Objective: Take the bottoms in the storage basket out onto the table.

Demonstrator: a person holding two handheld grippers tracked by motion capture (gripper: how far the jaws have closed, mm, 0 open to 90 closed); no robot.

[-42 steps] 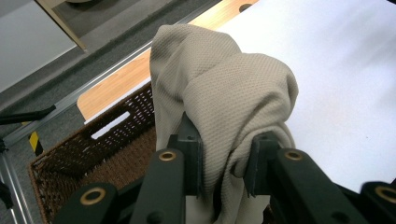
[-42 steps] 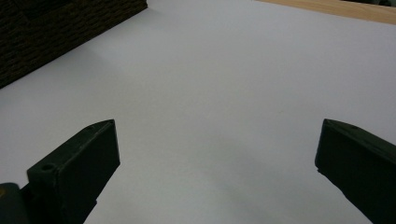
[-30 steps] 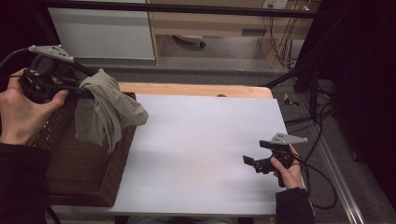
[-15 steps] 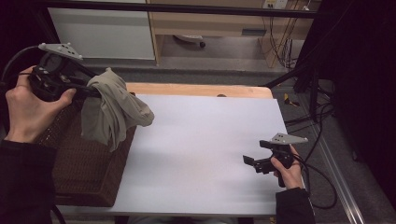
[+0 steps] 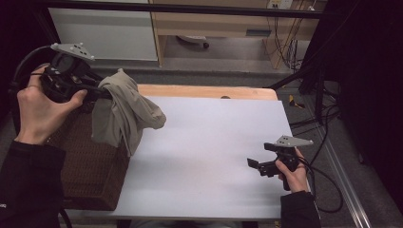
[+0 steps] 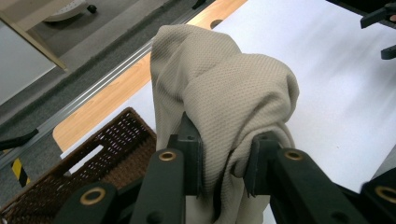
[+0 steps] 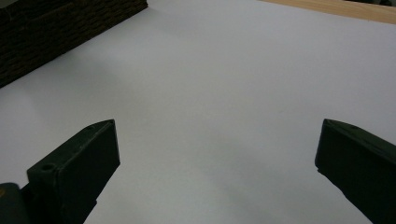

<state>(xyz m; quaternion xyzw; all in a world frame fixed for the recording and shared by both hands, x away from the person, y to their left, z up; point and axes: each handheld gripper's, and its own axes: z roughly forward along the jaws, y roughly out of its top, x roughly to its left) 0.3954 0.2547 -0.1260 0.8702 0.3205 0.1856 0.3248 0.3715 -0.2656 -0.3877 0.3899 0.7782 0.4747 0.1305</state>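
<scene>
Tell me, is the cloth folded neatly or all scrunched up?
Scrunched up. The beige cloth hangs bunched in loose folds from the left tool, whose jaws pinch it above the basket.

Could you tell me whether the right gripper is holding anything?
No, the right gripper has its fingers spread wide over the bare white table, nothing between them.

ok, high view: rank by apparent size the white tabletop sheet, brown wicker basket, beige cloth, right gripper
1. White tabletop sheet, largest.
2. Brown wicker basket, partly hidden by the cloth and the person's sleeve.
3. Beige knit cloth, hanging from the left gripper; held higher, nearer the camera, so it may look oversized.
4. Right gripper, smallest.
</scene>
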